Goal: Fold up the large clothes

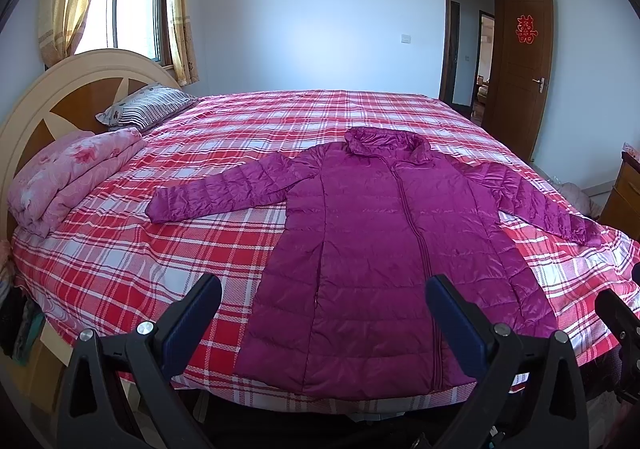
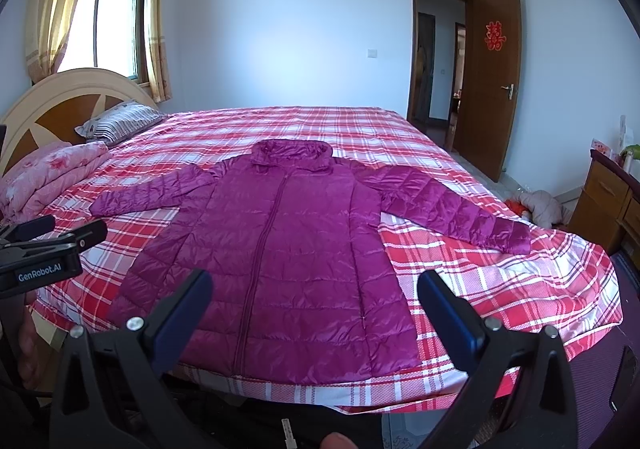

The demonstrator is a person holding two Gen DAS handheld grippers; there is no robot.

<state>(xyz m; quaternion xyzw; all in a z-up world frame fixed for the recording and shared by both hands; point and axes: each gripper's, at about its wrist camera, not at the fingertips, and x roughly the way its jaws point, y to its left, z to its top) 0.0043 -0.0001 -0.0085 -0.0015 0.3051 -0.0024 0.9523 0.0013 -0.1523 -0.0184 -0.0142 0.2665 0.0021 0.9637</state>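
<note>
The long magenta quilted down coat lies flat, sleeves spread, on the red-and-white plaid bedspread, collar toward 12 o'clock; left gripper and right gripper hover released above its hem

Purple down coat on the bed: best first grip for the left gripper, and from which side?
Take the coat by the cuff of its left-hand sleeve, coming from the outer side across the plaid bedspread. The sleeve lies flat and stretched away from the body, its end free with bare bedding around it. The left gripper hovers open near the hem.
</note>
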